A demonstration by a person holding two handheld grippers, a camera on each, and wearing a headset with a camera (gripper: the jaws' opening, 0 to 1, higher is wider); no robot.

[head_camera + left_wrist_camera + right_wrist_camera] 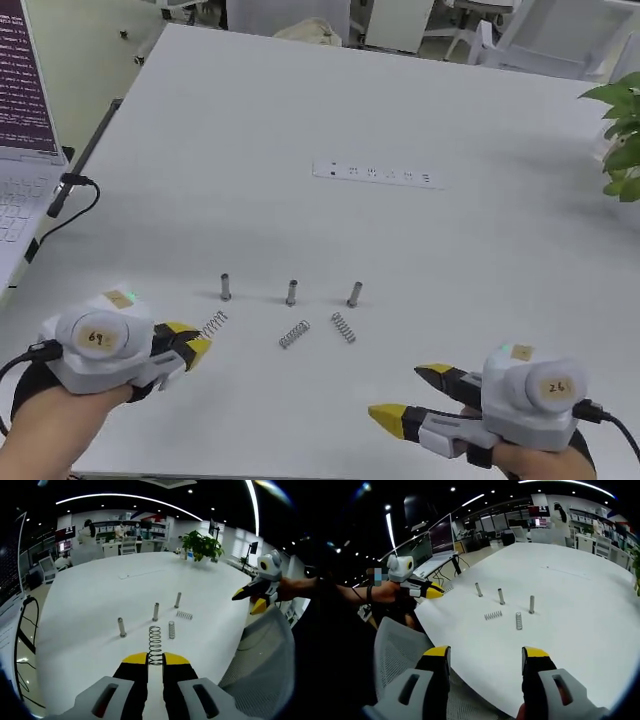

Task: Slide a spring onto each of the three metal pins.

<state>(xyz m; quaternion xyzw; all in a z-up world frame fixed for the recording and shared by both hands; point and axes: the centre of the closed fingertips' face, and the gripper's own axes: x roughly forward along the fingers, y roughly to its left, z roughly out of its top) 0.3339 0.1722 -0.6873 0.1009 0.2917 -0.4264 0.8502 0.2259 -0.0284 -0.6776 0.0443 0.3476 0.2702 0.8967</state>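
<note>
Three pins (291, 292) are standing on the surface (300, 120); my left gripper (155, 656) is pinching one spring (155, 641), my right gripper (486, 651) is hanging open.

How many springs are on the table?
3, all loose: left spring at the left hand-held gripper's tips, middle spring before the middle pin, right spring before the right pin.
</note>
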